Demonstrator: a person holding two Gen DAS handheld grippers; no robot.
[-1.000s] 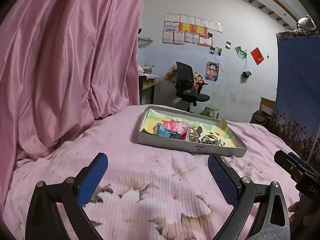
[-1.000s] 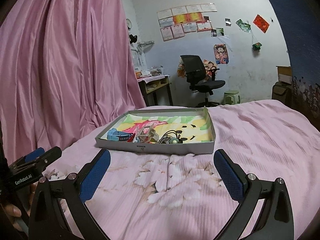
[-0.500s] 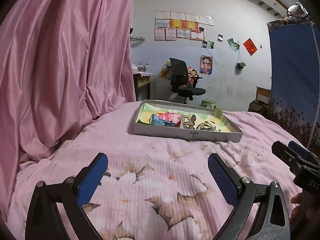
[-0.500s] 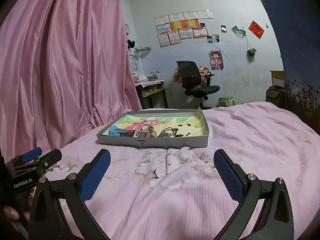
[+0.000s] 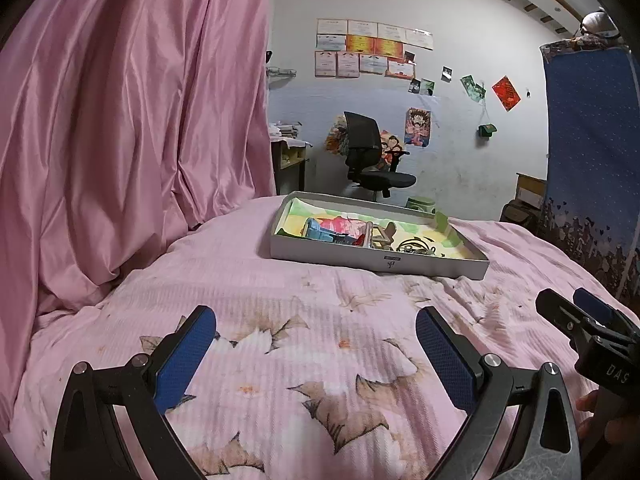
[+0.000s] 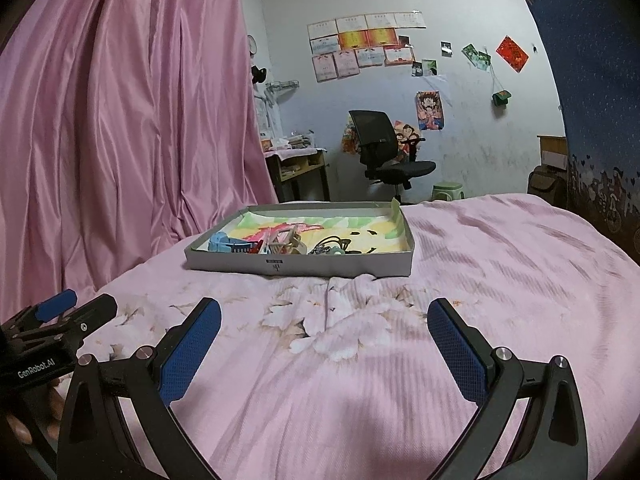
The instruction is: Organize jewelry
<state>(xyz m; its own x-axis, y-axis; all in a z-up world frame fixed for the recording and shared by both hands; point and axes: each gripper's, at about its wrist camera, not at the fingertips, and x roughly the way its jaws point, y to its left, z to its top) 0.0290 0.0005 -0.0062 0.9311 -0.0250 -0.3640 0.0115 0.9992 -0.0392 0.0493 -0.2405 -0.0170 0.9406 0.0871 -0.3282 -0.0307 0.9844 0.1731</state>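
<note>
Both claws, left gripper (image 5: 316, 344) and right gripper (image 6: 324, 336), hang released and empty over the pink floral bedspread (image 6: 480, 280), well short of the shallow grey cardboard tray (image 6: 304, 267) at the bed's far edge holding the jumbled jewelry (image 6: 280, 243); whether sorting is starting or finished, can't tell.

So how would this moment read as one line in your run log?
left gripper: open, empty | right gripper: open, empty | shallow grey cardboard tray: on pink bedspread, jewelry inside, untouched

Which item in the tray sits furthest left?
The light blue piece, at the left end of the grey tray. The wooden clips lie mid-tray and the dark tangled chain is right of them.
</note>
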